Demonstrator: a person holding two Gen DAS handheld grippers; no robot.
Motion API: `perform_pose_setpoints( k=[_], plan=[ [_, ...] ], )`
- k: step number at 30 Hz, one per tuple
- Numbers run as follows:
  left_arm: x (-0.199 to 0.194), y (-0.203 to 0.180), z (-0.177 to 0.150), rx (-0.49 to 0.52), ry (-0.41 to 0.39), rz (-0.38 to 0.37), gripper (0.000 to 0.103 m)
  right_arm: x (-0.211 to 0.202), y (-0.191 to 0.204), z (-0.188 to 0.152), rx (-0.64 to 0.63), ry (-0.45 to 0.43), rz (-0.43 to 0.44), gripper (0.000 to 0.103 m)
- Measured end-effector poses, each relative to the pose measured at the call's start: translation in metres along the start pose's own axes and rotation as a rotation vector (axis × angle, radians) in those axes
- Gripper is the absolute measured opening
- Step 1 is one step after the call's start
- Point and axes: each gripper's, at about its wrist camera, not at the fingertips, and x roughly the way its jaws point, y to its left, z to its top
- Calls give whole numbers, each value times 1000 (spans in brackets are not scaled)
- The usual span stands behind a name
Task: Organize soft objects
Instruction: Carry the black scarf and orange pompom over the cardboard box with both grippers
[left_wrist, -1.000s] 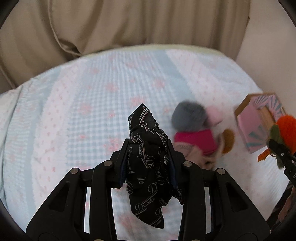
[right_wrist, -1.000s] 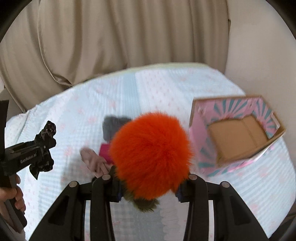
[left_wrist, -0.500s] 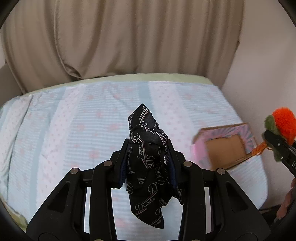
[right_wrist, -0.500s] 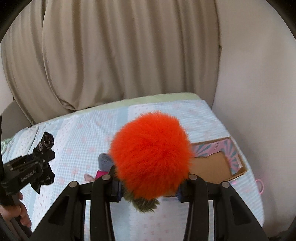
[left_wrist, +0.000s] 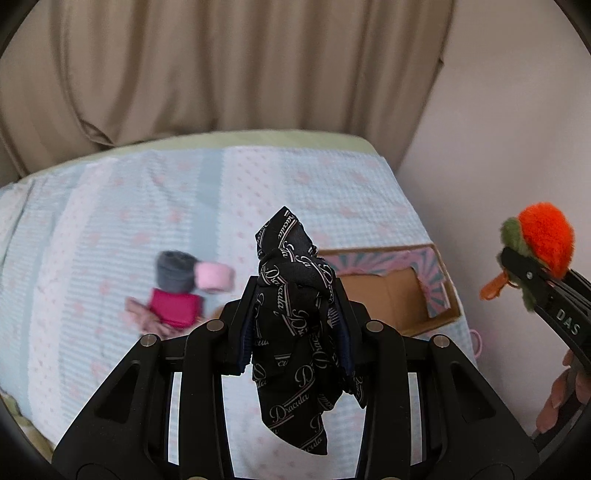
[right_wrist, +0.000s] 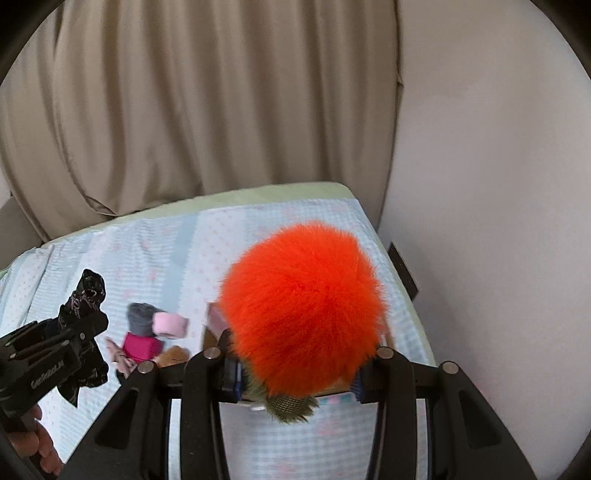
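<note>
My left gripper (left_wrist: 295, 328) is shut on a black printed cloth (left_wrist: 295, 314), held high above the bed; it also shows in the right wrist view (right_wrist: 83, 295). My right gripper (right_wrist: 297, 373) is shut on a fluffy orange pompom with a green base (right_wrist: 303, 317), seen at the right of the left wrist view (left_wrist: 543, 238). An open pink cardboard box (left_wrist: 439, 284) lies on the bed near the right edge, mostly hidden behind the pompom in the right wrist view. A pile of soft items, grey (left_wrist: 173, 271), pink (left_wrist: 214, 277) and magenta (left_wrist: 173, 310), lies left of the box.
The bed has a pale blue and pink patterned cover (left_wrist: 110, 229). Beige curtains (left_wrist: 221, 66) hang behind it and a plain wall (right_wrist: 480, 166) runs along its right side. A small pink loop (left_wrist: 476, 341) lies by the box at the bed's edge.
Both grippers have risen and pulled back from the bed, each still holding its item. The box and the pile now look smaller and farther below.
</note>
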Motion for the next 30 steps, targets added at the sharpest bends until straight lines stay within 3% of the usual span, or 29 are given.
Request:
perform_pose_setpoints(
  k=[6,13,23,30],
  plan=[
    [53,-44,1,23,107,-36,32,42,-28,0,27,71,4,38],
    [131,-71,2,17,242,-43,32,110,-52,0,46,204,39,38],
    [250,-85,-18,28,427,-41,32,221,-65,-21,15,374,89,38],
    [294,-86,-38,45,536,-35,32,263,-72,-46,35,480,140,38]
  ],
)
